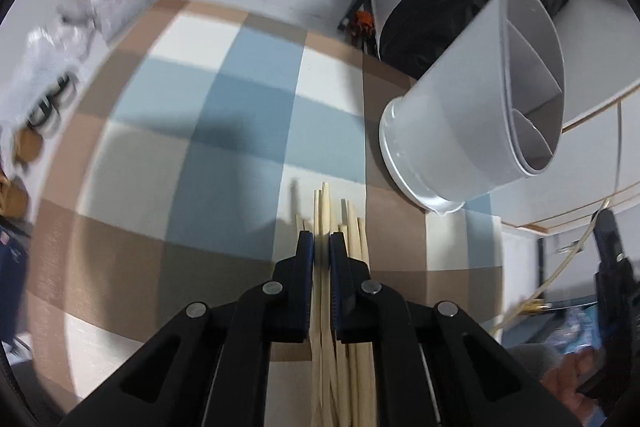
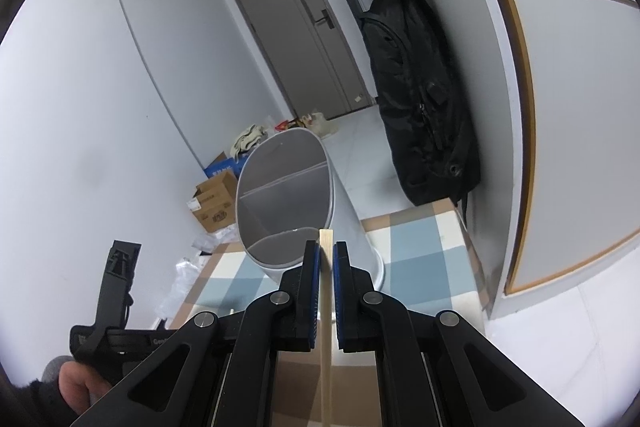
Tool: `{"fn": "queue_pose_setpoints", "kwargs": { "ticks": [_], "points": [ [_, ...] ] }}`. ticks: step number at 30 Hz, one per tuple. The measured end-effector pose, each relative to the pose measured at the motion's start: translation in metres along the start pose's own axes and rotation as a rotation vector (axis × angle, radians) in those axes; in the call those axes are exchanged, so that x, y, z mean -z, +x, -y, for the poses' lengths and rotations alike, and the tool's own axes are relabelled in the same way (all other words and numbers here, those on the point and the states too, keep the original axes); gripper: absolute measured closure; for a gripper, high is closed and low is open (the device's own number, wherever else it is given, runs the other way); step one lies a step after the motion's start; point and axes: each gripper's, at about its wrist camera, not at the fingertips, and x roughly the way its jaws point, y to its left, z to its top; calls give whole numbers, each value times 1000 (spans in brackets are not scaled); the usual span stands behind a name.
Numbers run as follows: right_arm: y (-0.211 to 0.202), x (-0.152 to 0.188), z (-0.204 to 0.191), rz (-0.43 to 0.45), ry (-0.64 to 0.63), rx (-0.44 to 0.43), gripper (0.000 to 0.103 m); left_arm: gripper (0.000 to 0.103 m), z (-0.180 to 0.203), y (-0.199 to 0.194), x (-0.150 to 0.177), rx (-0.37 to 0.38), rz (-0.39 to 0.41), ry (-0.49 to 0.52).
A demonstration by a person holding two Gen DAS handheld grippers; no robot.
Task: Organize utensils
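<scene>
I am holding one pale chopstick in the right gripper, its jaws clamped on the stick, whose square tip is poking out just past the pads and pointing toward the grey utensil holder standing on the checked tablecloth. The left gripper is closed on a stick from the bundle of chopsticks lying on the cloth just beside the holder, with the rest of the bundle lying loose next to the right-hand pad. The holder is divided into compartments, all looking empty from here (the bottoms are partly hidden, so I am not certain). To do this step well, I am thinking the right stick should be lined up over one compartment, tilted closer to upright, and released only once its tip is well inside the rim, since a stick dropped at a shallow angle could bounce off the divider. On the left, I am judging that lifting slowly matters, as neighbouring sticks are touching the held one and might drag along or scatter.
</scene>
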Motion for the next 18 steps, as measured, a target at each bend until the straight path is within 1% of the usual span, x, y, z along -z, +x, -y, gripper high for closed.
{"fn": "queue_pose_setpoints", "kwargs": {
  "ticks": [5,7,10,15,18],
  "points": [
    [-1,0,2,3,6,8,97,99,-17,8,-2,86,-47,-94],
    [-1,0,2,3,8,11,97,99,-20,6,-3,118,-40,-111],
    [0,-1,3,2,9,11,97,99,-20,-1,-4,190,-29,-126],
    [-1,-1,1,6,2,14,97,99,-21,-4,-4,205,-26,-128],
    [-1,0,1,9,-3,16,97,99,-22,0,-4,220,-58,-135]
  ]
}}
